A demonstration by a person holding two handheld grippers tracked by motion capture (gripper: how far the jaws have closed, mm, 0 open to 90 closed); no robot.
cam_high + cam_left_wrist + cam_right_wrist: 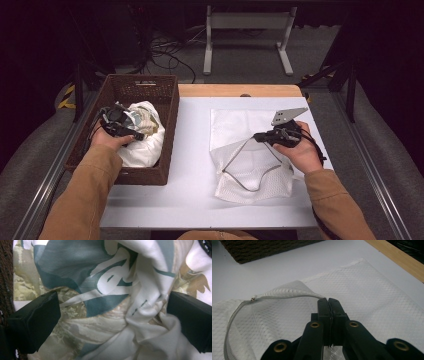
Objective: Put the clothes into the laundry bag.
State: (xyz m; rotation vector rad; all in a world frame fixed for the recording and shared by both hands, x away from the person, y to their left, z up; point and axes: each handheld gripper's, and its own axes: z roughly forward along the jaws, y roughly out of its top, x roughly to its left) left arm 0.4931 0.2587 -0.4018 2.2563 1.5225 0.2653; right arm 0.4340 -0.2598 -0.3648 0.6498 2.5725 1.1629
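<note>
A: I'm holding the right tongs (328, 301) clamped together on the zipper edge of the white mesh laundry bag (240, 131), lifting that edge so the mouth is gaping toward the basket side.

B: Why keep it pinched there?

A: I'm judging that an open mouth is what lets a garment go in. The bag is lying flat on the counter (192, 150) at the right, and only the gripped edge is standing up, with the grey zipper (234, 317) curving round the opening.

B: And your other hand?

A: I'm lowering the left tongs (112, 315) into the brown wicker basket (165, 100) at the left edge of the counter. The jaws are standing wide apart, one on either side of a bunched fold of the printed shirt (105, 287). They're straddling it, not squeezing it yet, as far as I'm seeing.

B: So the shirt's not lifted?

A: No, it's lying crumpled in the basket, well apart from the bag. I'm lining up on the thickest fold because a bunched ridge should give the tongs more to bite on than flat cloth.

B: Any writing on it?

A: There's large white lettering on a teal patch, but it's creased and I'm making out only fragments of letters, nothing I can read as a word. The rest is a pale beige pattern. I'm seeing no label on the bag or basket.
</note>
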